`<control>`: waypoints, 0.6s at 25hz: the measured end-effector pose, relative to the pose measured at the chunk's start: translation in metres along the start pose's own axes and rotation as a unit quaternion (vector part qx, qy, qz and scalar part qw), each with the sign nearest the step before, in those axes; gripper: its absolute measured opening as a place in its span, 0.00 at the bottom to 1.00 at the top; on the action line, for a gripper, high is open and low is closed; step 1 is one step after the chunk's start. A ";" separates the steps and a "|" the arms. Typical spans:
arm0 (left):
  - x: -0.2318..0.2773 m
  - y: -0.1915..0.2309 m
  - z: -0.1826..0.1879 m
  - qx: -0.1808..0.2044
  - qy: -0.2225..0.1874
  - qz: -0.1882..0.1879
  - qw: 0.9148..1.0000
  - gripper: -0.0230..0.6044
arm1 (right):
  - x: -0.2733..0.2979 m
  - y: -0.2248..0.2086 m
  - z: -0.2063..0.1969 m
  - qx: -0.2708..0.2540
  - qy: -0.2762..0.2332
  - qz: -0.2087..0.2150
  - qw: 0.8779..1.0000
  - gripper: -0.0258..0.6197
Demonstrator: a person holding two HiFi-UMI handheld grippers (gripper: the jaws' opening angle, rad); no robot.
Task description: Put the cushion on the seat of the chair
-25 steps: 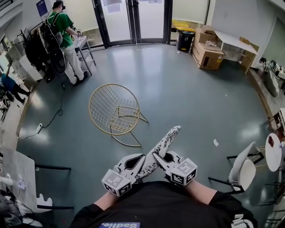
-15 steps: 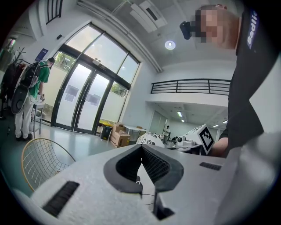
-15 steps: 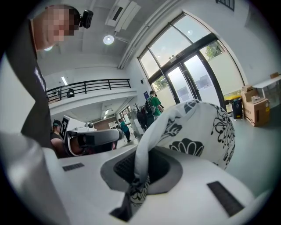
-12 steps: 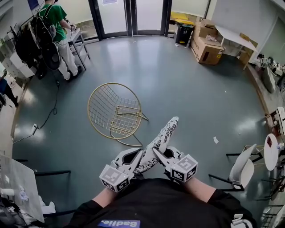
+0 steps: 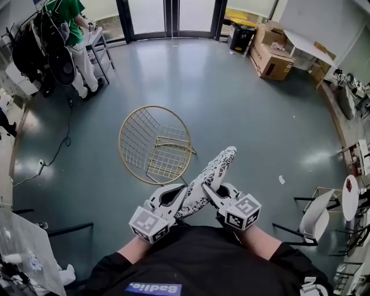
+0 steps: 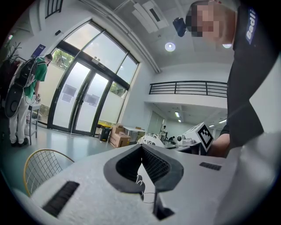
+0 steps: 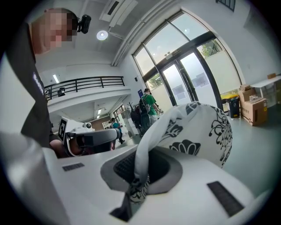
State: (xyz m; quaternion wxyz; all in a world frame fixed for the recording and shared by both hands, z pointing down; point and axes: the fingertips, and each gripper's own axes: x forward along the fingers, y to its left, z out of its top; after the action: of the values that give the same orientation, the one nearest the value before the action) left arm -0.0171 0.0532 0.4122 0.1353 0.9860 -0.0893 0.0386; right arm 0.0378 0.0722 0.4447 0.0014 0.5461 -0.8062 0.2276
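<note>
Tagger: Doors (image 5: 173, 14) and cardboard boxes (image 5: 270, 58) have slid toward the top edge since the earlier frame. Chair (image 5: 151, 139) now sits just above the grippers in the head view, so the carry has closed in.

Checker: Grip state?

Tagger: Left gripper (image 5: 180, 196) is clenched on a thin bit of the cushion (image 5: 215, 172) edge; its own view shows patterned fabric pinched between the pads. Right gripper (image 5: 209, 193) is clamped on a thicker fold, with the cushion bulging over its jaws. Both hold the cushion's lower end, tips converging.

Checker: Cushion where?

Tagger: Lower centre of frame, in the air, edge-on and slanting up to the right. Its far tip is right of the chair, not over the seat (image 5: 169, 163) yet. No contact with the wire.

Checker: Step, then?

Tagger: My read is carry-in, placement not started. To do it well:
- Swing the cushion left until it's over the seat grid.
- Tip it from edge-on to flat.
- Spread the grippers so the fabric lies open, not folded.
- Lower it until it rests on the wire, then let go.

Checker: Risks?

Tagger: Left pinch looks shallow and could slip. Round wire back (image 5: 139, 130) leans close to the seat, so the cushion may catch its rim. Chair looks light, and a nudge could slide it on the floor (image 5: 248, 121).
</note>
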 end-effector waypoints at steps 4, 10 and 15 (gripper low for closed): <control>0.000 0.019 0.000 -0.007 0.001 0.001 1.000 0.06 | 0.022 -0.003 0.002 0.002 0.005 0.000 1.000 0.09; 0.009 0.038 -0.003 -0.015 0.004 0.014 1.000 0.06 | 0.041 -0.018 0.006 0.001 0.017 0.013 1.000 0.09; 0.023 0.051 -0.005 -0.014 0.008 0.040 0.999 0.06 | 0.052 -0.042 0.004 0.008 0.033 0.034 0.999 0.09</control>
State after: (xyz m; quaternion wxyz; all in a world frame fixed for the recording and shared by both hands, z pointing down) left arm -0.0043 0.0028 0.4321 0.1486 0.9792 -0.1284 0.0507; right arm 0.0553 0.0126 0.4695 0.0155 0.5103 -0.8221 0.2519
